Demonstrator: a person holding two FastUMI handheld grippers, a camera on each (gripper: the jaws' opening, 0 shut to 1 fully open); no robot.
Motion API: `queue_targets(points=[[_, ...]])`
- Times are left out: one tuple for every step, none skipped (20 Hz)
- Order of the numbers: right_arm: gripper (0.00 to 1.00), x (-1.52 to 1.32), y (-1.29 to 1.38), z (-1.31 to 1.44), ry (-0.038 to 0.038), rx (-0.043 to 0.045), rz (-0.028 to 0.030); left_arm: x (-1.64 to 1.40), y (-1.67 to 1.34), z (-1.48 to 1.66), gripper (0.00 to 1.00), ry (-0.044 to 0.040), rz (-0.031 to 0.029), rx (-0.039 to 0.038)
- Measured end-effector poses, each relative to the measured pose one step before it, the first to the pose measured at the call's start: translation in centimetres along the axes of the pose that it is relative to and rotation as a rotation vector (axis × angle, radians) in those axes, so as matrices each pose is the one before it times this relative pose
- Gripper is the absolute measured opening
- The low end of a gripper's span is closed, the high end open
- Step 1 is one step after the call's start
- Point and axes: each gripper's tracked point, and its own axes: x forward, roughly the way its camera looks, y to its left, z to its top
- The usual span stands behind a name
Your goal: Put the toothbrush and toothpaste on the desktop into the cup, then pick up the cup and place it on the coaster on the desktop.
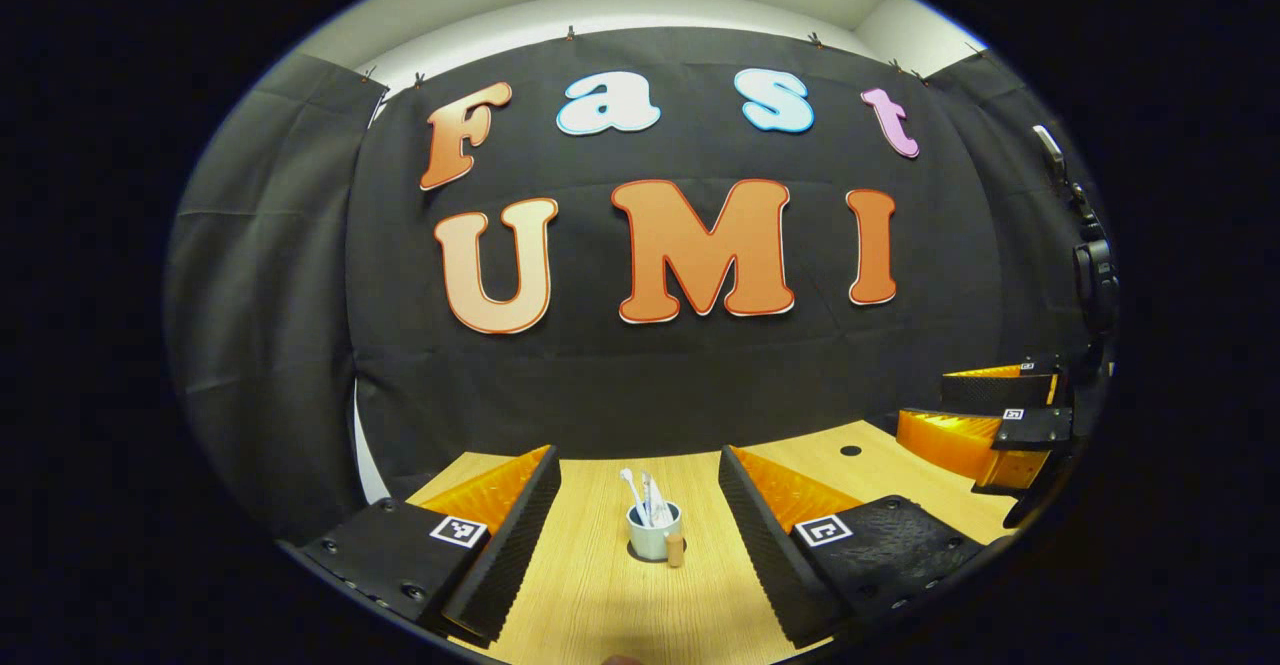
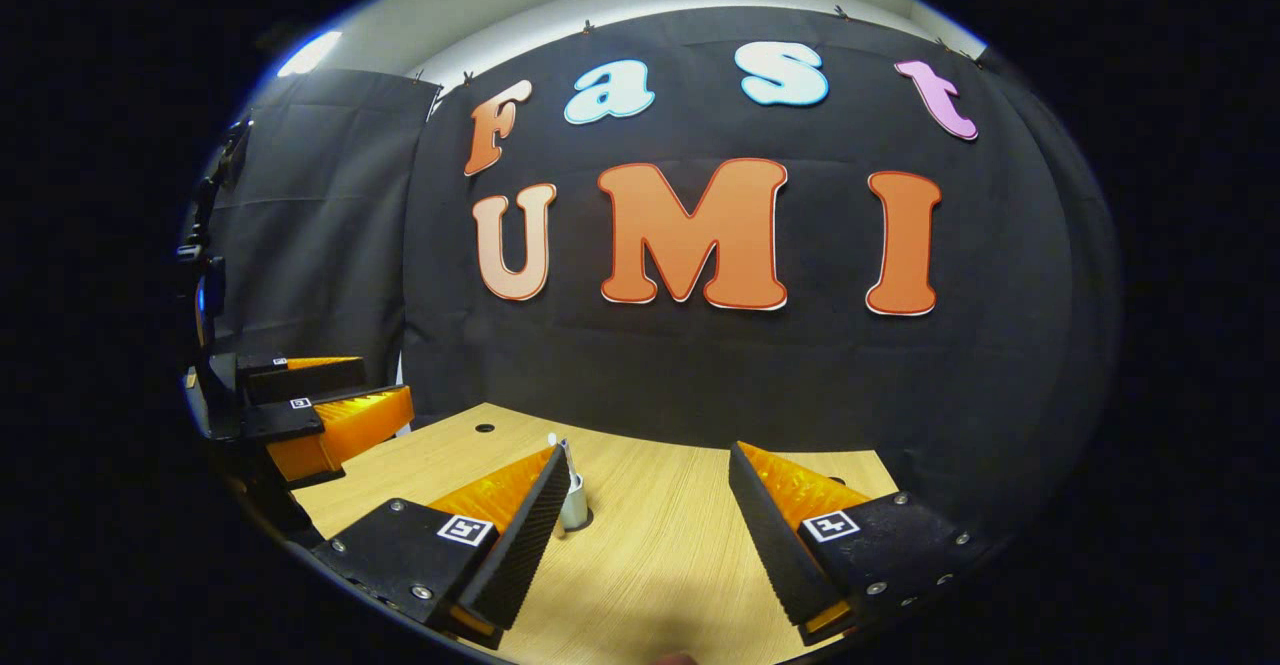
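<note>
Since the toothbrush (image 1: 632, 490) and toothpaste (image 1: 655, 500) already stand in the cup (image 1: 652, 532), apparently on its coaster (image 1: 650, 553) mid-surface, your left gripper (image 1: 640, 535) and right gripper (image 2: 640, 535), fingers spread empty, need only withdraw.

low over desktop (image 1: 600, 585), facing wall, sharing cup (image 1: 652, 530)
</note>
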Motion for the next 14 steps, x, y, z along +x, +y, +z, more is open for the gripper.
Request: queue_targets(points=[[0.96, -0.002, 0.057, 0.013, -0.00825, -0.00774, -0.00167, 0.112, 0.075, 0.419, 0.96, -0.02331, 0.00149, 0.00412], [0.96, 0.062, 0.013, -0.01, -0.00391, -0.00461, -0.00289, 0.168, 0.044, 0.22, 0.96, -0.01219, 0.00065, 0.00489], [0.96, 0.024, 0.003, 0.182, -0.00006, -0.00167, -0.00118, 0.051, 0.087, -0.197, 0.96, 0.0008, 0.00178, 0.00596], [1.0, 0.211, 0.11, 0.028, 0.00113, 0.00299, 0.00233, 0.148, 0.14, -0.209, 0.96, 0.00155, 0.00206, 0.0031], [0.97, 0.334, 0.06, -0.257, 0.00465, 0.00343, 0.00058, 0.329, 0.161, -0.25, 0.96, 0.0028, 0.00081, -0.00197], [0.97, 0.233, 0.087, -0.053, 0.00006, 0.00446, 0.00191, 0.346, 0.166, -0.066, 0.96, 0.00066, -0.00111, -0.00507], [0.97, 0.232, -0.008, -0.148, 0.0022, 0.00326, 0.00031, 0.288, 0.217, 0.061, 0.96, -0.00217, 0.0009, -0.00739], [0.97, 0.012, -0.02, -0.093, 0.00221, 0.00182, 0.00125, 0.314, 0.217, 0.103, 0.96, -0.00366, -0.00285, -0.00614], [0.97, 0.085, 0.005, -0.022, 0.00093, 0.00029, -0.00067, 0.496, 0.179, 0.069, 0.96, -0.00132, 0.00086, -0.0033], [0.97, 0.122, -0.069, -0.011, 0.00168, 0.00081, -0.00231, 0.417, 0.257, 0.016, 0.96, -0.00096, -0.00003, -0.00025], [0.97, 0.15, 0.103, -0.059, 0.00137, 0.00144, -0.00098, 0.165, 0.041, -0.01, 0.96, -0.00234, -0.00076, -0.00072], [0.97, 0.077, -0.021, -0.029, 0.00163, 0.00269, -0.00091, 0.307, -0.083, -0.013, 0.96, 0.00142, -0.00469, -0.00173], [0.97, 0.107, 0.026, -0.108, 0.00407, 0.00224, 0.00131, 0.216, -0.125, -0.306, 0.95, 0.00274, -0.0059, -0.00055], [0.97, 0.081, -0.043, -0.086, 0.00439, -0.00011, -0.00141, 0.227, -0.035, -0.111, 0.95, 0.00178, -0.00285, 0.00006]])
